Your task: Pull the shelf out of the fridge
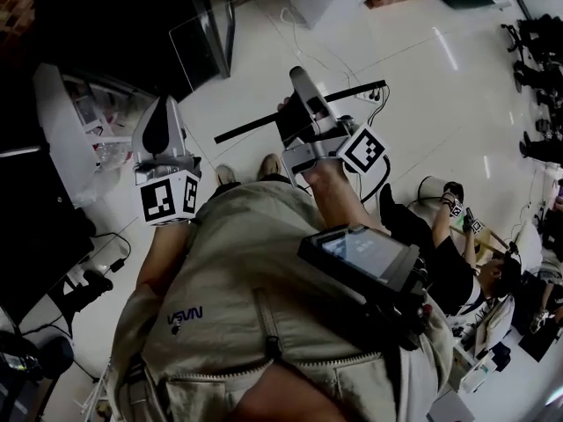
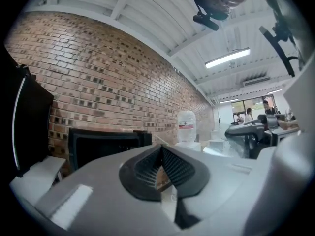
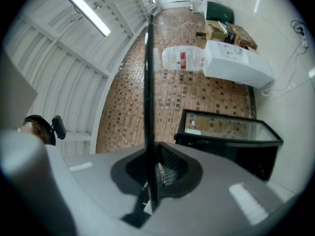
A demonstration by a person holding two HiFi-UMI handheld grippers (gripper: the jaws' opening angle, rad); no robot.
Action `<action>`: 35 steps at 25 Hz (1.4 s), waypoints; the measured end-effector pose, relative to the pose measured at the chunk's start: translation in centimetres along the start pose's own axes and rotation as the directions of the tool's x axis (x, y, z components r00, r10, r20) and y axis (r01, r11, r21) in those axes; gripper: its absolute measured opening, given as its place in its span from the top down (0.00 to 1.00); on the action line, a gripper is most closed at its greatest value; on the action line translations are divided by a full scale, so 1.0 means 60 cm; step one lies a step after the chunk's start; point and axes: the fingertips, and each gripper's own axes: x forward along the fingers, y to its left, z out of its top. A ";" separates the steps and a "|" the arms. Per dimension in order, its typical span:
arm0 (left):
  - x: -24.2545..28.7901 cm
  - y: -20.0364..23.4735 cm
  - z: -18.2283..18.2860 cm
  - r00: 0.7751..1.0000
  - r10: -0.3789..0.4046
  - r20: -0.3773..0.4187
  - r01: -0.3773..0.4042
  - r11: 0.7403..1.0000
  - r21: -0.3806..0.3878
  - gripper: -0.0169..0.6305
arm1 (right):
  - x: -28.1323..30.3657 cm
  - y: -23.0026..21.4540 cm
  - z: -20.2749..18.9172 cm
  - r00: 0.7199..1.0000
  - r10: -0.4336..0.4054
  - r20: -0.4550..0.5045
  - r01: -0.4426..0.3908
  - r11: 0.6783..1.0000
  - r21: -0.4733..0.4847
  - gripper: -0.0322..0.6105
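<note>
The shelf [image 1: 246, 128] is a thin pane with a dark edge, held edge-on above the white floor and clear of the black fridge [image 1: 106, 25]. My right gripper [image 1: 297, 95] is shut on it. In the right gripper view the shelf [image 3: 147, 82] runs as a dark line into the right gripper [image 3: 155, 173], clamped between the pads. The fridge [image 3: 226, 136], with its glass door, stands beyond. My left gripper [image 1: 163, 117] hangs to the left, apart from the shelf. In its own view the left gripper [image 2: 161, 168] is shut on nothing and faces the fridge [image 2: 98, 146].
A brick wall [image 2: 108, 77] runs behind the fridge. A white water dispenser [image 3: 236, 65] with its bottle [image 2: 186, 127] stands beside it. Cables and a power strip [image 1: 374, 95] lie on the floor. A person [image 1: 457, 244] sits low at the right.
</note>
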 end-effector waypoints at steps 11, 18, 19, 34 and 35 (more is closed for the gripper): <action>-0.010 0.016 0.002 1.000 0.003 -0.003 -0.003 1.000 0.001 0.96 | -0.018 0.011 0.013 0.999 -0.010 0.044 0.010 1.000 0.010 0.93; -0.012 0.029 -0.003 1.000 0.008 -0.001 -0.008 1.000 0.000 0.96 | -0.006 0.007 0.003 0.999 0.005 0.043 -0.006 1.000 0.021 0.93; -0.013 0.030 -0.003 1.000 0.012 0.000 -0.012 1.000 -0.001 0.96 | -0.005 0.007 0.002 0.999 0.008 0.040 -0.009 1.000 0.021 0.93; -0.022 0.029 -0.002 1.000 0.016 0.004 -0.016 1.000 0.001 0.97 | -0.009 0.009 -0.002 0.999 0.017 0.036 -0.018 0.999 0.041 0.93; -0.023 0.027 -0.002 1.000 0.013 0.004 -0.013 1.000 0.001 0.96 | -0.011 0.009 -0.002 0.999 0.017 0.039 -0.018 0.999 0.042 0.93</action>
